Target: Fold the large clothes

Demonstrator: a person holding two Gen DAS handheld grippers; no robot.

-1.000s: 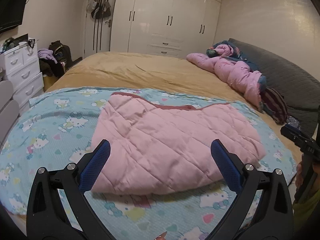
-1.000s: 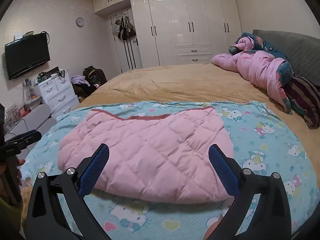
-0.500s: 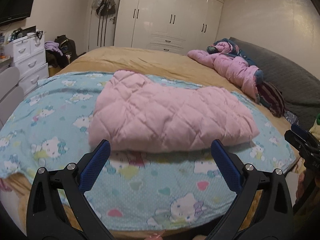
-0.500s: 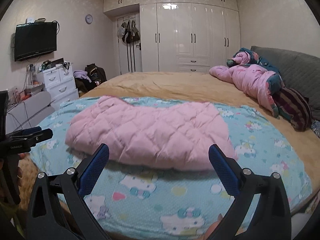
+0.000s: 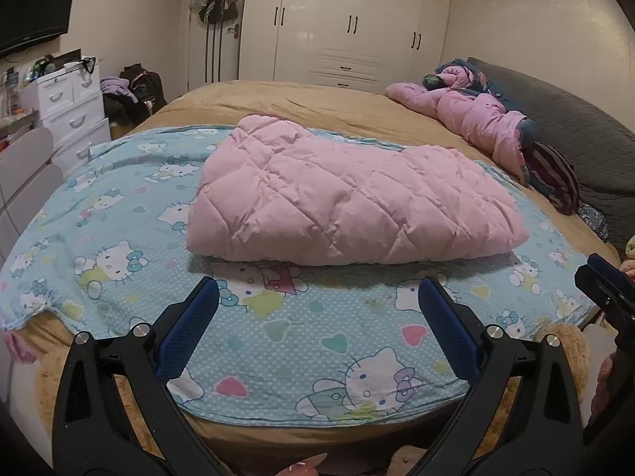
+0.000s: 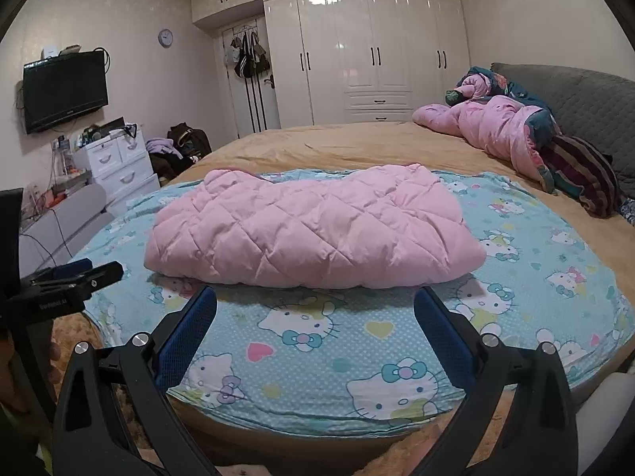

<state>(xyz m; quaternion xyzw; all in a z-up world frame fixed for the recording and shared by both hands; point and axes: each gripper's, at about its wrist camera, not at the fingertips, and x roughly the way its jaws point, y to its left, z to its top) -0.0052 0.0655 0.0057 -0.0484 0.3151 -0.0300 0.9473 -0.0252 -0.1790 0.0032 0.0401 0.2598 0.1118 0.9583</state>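
A folded pink quilted garment [image 5: 349, 202] [image 6: 313, 230] lies on a light blue cartoon-cat sheet [image 5: 278, 329] [image 6: 317, 353] at the foot of the bed. My left gripper [image 5: 317, 317] is open and empty, held back over the sheet's near edge, clear of the garment. My right gripper [image 6: 315, 317] is likewise open and empty, short of the garment's front fold. The right gripper's tip [image 5: 603, 281] shows at the right edge of the left wrist view. At the left edge of the right wrist view, the left gripper [image 6: 67, 277] appears side-on.
A tan bedspread [image 6: 357, 146] covers the bed. A bunched pink duvet [image 6: 500, 127] and striped cloth [image 6: 583, 170] lie by the grey headboard [image 6: 575, 95]. White drawers [image 6: 119, 162], a wall TV [image 6: 63, 87] and bags stand left; white wardrobes [image 6: 377, 51] fill the back wall.
Both grippers have drawn back and lower, away from the garment toward the foot of the bed. The garment now lies farther off, folded and still.
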